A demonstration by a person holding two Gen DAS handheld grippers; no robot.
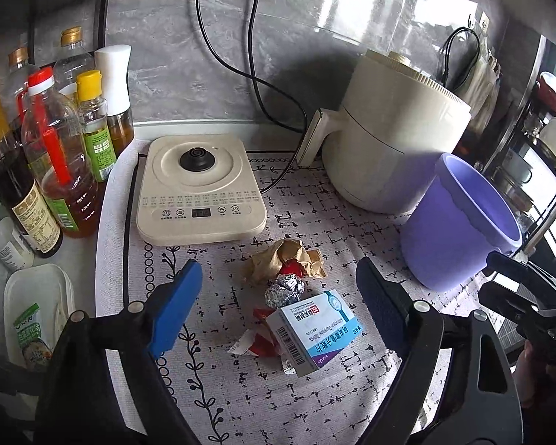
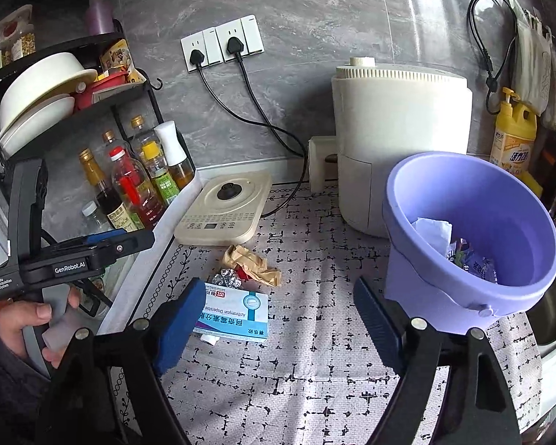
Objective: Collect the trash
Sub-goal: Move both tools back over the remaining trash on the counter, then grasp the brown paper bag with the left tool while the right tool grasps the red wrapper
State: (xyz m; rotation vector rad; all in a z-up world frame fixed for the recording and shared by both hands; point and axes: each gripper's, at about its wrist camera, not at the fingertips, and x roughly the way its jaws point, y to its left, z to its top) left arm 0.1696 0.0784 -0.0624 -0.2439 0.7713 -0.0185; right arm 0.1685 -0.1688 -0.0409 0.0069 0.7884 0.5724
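Note:
Trash lies on the patterned mat: a white-and-blue medicine box (image 1: 313, 330) (image 2: 235, 315), a foil ball (image 1: 285, 289) (image 2: 226, 279), crumpled brown paper (image 1: 283, 259) (image 2: 250, 261) and a red-and-white wrapper (image 1: 255, 341). A purple bin (image 1: 459, 230) (image 2: 474, 237) stands at the right and holds paper and wrappers. My left gripper (image 1: 278, 306) is open above the mat, jaws either side of the box and foil. My right gripper (image 2: 278, 324) is open and empty, the box by its left finger, the bin by its right.
A beige kettle base (image 1: 200, 189) (image 2: 224, 211) and a cream appliance (image 1: 393, 141) (image 2: 400, 137) stand at the back, with black cords. Oil and sauce bottles (image 1: 59, 163) (image 2: 137, 181) line the left. A dish rack (image 2: 55, 89) hangs above them. A yellow detergent bottle (image 2: 513, 137) stands at the right.

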